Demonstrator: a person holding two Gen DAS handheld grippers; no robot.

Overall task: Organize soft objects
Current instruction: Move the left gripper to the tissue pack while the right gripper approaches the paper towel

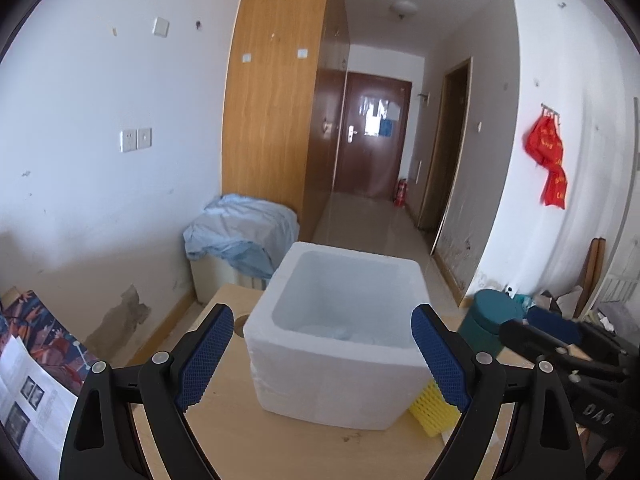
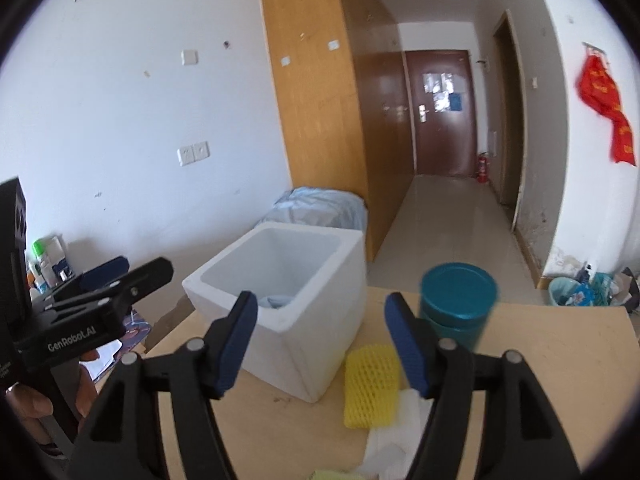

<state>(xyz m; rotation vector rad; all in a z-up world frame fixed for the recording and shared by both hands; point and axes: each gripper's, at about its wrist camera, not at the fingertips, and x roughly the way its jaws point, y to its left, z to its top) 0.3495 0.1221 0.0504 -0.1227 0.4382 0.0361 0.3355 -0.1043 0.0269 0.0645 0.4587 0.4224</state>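
Note:
A white foam box [image 1: 340,384] [image 2: 320,320] stands open-topped on the wooden table [image 1: 224,432] [image 2: 540,360], with something pale blue [image 2: 276,301] lying in its bottom. A yellow foam net sleeve [image 2: 372,384] [image 1: 430,408] lies against the box's right side, partly on a white soft sheet [image 2: 400,428]. My left gripper [image 1: 324,332] is open just short of the box, its jaws empty. My right gripper [image 2: 322,308] is open above the table, between box and yellow sleeve, gripping nothing. Each gripper also shows at the edge of the other's view.
A teal lidded container [image 2: 458,300] [image 1: 486,320] stands on the table right of the box. Behind the table, a blue-cloth-covered crate [image 1: 244,232] sits on the floor beside a tall wooden wardrobe [image 1: 276,92]. Papers [image 1: 32,360] lie at left, and a littered bin [image 2: 568,292] at right.

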